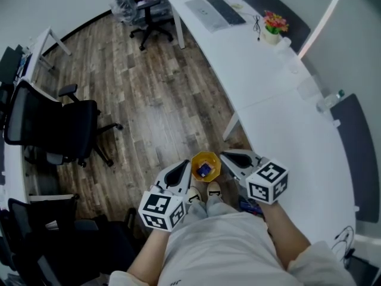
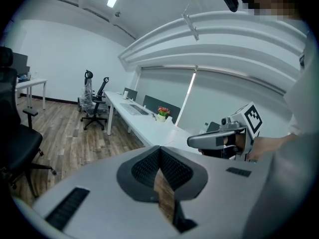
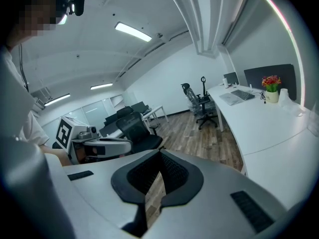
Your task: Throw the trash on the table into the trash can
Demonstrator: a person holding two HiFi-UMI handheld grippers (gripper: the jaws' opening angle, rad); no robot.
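A long white table point(image 1: 280, 124) is seen curving down the right side of the head view, over a wood floor point(image 1: 155, 100). Towards the table's far end a keyboard point(image 1: 225, 9) is laid beside a flat grey pad point(image 1: 205, 14). Nearer, at the table's right edge, a pot of flowers point(image 1: 274, 25) is set. A small clear thing point(image 1: 328, 102) is placed further along that edge, too small to be made out. No scrap can be told apart on the near stretch of the table.

A black chair point(image 1: 59, 127) is parked well to the left, and a second chair point(image 1: 146, 11) at the table's far end. A slanted table leg point(image 1: 231, 124) is planted on the floor just beyond the bin.

A yellow bin point(image 1: 205, 157) is stood on the floor just off the table's left edge, directly ahead of the person's shoes point(image 1: 213, 190). A blue scrap point(image 1: 204, 170) is seen lying inside it. What else is in it cannot be told.

The bin is flanked by both tools. The left gripper point(image 1: 183, 168) point(image 2: 159, 151) point(image 3: 127, 144) is held at the bin's left rim and the right gripper point(image 1: 229, 158) point(image 3: 159, 156) point(image 2: 192, 141) at its right rim, both raised above it. Each pair of jaws is clenched tip to tip, and nothing is gripped between them; only floor is seen through the slit below the tips.
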